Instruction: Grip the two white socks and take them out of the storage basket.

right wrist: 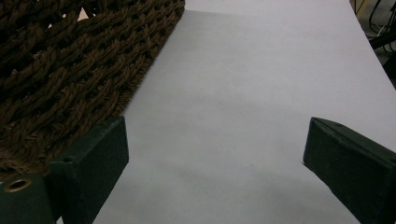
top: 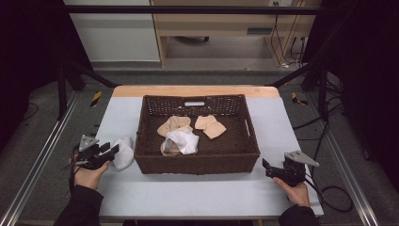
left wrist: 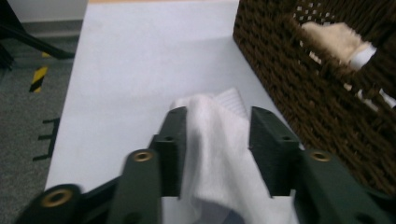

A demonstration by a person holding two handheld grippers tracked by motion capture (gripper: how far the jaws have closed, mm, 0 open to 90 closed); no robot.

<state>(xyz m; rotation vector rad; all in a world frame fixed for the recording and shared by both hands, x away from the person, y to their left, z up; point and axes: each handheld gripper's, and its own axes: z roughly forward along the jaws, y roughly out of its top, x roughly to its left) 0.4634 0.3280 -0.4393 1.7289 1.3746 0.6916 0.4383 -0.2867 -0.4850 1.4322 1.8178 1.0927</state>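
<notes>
Your left tongs (left wrist: 217, 154) straddle a white sock (left wrist: 219, 158) that lies on the table (top: 197, 193) just beside the left wall of the basket (top: 197, 165). In the left gripper view the cloth bulges between the two jaws and touches both inner faces, so the jaws appear to be pressing on it; the view is close and slightly blurred, and you cannot be sure the grip is firm enough to lift. In the high view the same sock (top: 123, 153) sits at the tip of your left tongs (top: 106, 153), touching or nearly touching the basket.

Your right tongs (right wrist: 215, 154) stand wide apart and hold nothing; one jaw rests just beside the basket's near right corner (right wrist: 70, 84), over bare table. In the high view your right tongs (top: 273, 170) hover near that corner.

Inside the basket lie two tan socks (top: 174, 126) (top: 210, 126) and a white one (top: 181, 141).

Risks from here, as a judgement:
- You hold the sock by a fold of its middle. If the pinch is shallow, the cloth may slide out as you raise it.
- The loose ends hang below the jaws. Lifted too low over the wall, they may drag on the weave and catch.
- The basket is light wicker. A jaw that knocks its wall may shove it across the table.
- Your right jaw lies close to the corner; a careless swing there may snag the braid.
</notes>
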